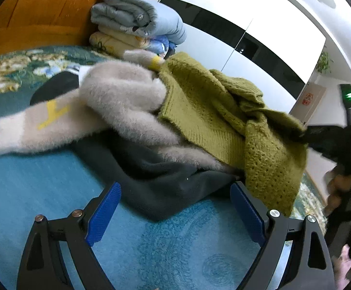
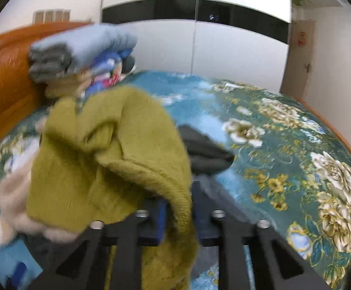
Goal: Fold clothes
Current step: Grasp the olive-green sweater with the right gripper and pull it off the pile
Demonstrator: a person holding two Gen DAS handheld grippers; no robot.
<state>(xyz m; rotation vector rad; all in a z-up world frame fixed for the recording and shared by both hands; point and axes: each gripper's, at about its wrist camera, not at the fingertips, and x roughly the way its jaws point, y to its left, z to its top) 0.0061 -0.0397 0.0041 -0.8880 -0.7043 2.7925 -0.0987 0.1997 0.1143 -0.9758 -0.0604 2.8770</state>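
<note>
An olive-green knit sweater (image 1: 223, 111) lies on top of a pile with a fluffy beige sweater (image 1: 107, 106) and a dark grey garment (image 1: 156, 176) on the bed. My left gripper (image 1: 175, 207) is open, low over the blue bedspread, its blue pads either side of the grey garment's edge. My right gripper (image 2: 179, 217) is shut on the olive-green sweater (image 2: 107, 159) and lifts it off the pile; it shows in the left wrist view (image 1: 325, 140) holding the sweater's right end. The beige sweater (image 2: 13, 205) hangs below at the left.
A stack of folded quilts (image 1: 132, 21) leans on the wooden headboard (image 1: 42, 12). The floral bedspread (image 2: 296, 145) spreads to the right. A white and black wardrobe (image 2: 194, 36) stands behind the bed. A person's body (image 1: 344, 193) is at the right edge.
</note>
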